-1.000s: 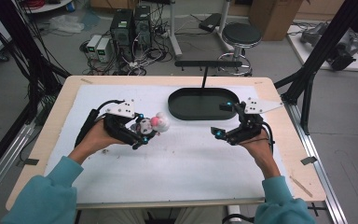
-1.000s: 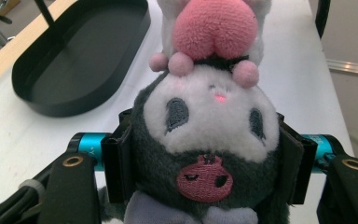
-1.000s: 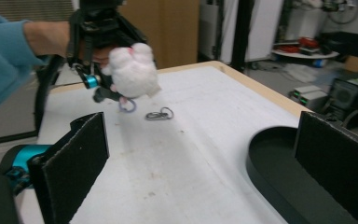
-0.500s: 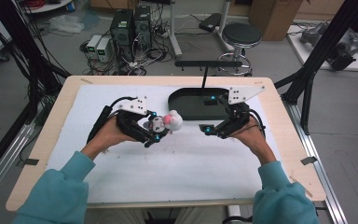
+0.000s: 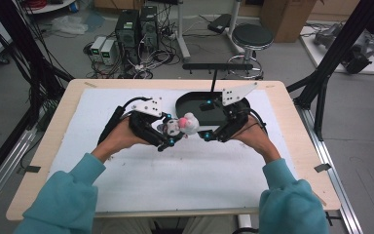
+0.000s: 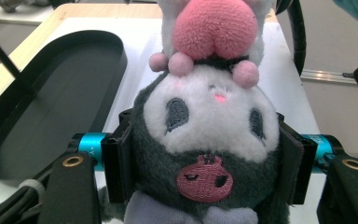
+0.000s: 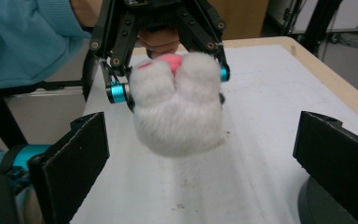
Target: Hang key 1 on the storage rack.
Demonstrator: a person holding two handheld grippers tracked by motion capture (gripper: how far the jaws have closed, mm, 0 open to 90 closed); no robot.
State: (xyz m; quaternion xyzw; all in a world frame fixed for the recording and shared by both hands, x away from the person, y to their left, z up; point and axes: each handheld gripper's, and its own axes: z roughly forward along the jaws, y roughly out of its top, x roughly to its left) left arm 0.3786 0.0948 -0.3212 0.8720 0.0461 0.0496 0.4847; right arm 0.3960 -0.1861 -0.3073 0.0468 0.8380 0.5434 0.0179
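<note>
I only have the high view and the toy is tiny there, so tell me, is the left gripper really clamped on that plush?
Observer: Yes, the left gripper has its pads pressed on both sides of the plush toy, at its dark grey head.
Operator: And the right gripper?
Observer: The right gripper is open, its pads apart and clear of the plush.
Operator: What faces it?
Observer: The toy's white end.

Grey floor with computers [image 5: 136,29], stool [image 5: 252,36], cardboard box [image 5: 285,14].
</note>
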